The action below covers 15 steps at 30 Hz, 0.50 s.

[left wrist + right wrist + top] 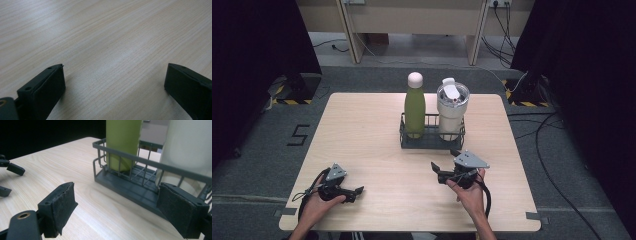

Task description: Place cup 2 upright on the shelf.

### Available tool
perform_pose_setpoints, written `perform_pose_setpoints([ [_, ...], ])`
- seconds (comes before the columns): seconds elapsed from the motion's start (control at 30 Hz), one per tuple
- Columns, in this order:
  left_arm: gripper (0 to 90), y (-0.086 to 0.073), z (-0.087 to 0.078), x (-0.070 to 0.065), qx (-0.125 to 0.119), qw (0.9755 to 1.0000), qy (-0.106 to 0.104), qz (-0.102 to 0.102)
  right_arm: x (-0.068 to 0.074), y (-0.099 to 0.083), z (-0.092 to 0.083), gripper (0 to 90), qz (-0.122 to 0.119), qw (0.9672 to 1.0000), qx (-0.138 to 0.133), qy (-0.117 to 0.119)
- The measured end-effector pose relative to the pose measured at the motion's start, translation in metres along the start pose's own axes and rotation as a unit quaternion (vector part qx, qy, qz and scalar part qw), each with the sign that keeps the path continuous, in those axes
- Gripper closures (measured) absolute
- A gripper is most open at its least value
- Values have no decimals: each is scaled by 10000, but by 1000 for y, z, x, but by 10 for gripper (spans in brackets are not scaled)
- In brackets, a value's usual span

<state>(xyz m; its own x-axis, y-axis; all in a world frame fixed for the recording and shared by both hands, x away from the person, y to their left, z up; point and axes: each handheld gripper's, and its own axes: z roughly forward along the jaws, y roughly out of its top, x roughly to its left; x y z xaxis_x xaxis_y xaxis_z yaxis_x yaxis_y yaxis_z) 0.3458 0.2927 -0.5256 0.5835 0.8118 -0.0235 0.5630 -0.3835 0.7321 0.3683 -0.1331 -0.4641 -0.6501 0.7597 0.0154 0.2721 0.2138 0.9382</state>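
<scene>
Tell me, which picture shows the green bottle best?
The high view: the green bottle stands whole, white cap included, in the wire basket. The right gripper view gives just its lower body up close; the left gripper view shows bare table.

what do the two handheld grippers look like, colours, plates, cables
Both are black two-jaw tools. The left gripper and right gripper each carry a grey three-cornered plate on top and trail a black cable. The jaw pads are dark and flat. No sleeves are visible.

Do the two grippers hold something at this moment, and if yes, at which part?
Nothing is held. The left gripper has its jaws open over bare table. The right gripper is open too, short of the wire basket.
</scene>
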Motion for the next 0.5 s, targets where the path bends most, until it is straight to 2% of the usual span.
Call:
perform_pose_setpoints([
  [0.5, 24, 0, 0, 0, 1, 10000, 1, 0, -5, -13, -7, 151, 87, 9998, 174, -59],
])
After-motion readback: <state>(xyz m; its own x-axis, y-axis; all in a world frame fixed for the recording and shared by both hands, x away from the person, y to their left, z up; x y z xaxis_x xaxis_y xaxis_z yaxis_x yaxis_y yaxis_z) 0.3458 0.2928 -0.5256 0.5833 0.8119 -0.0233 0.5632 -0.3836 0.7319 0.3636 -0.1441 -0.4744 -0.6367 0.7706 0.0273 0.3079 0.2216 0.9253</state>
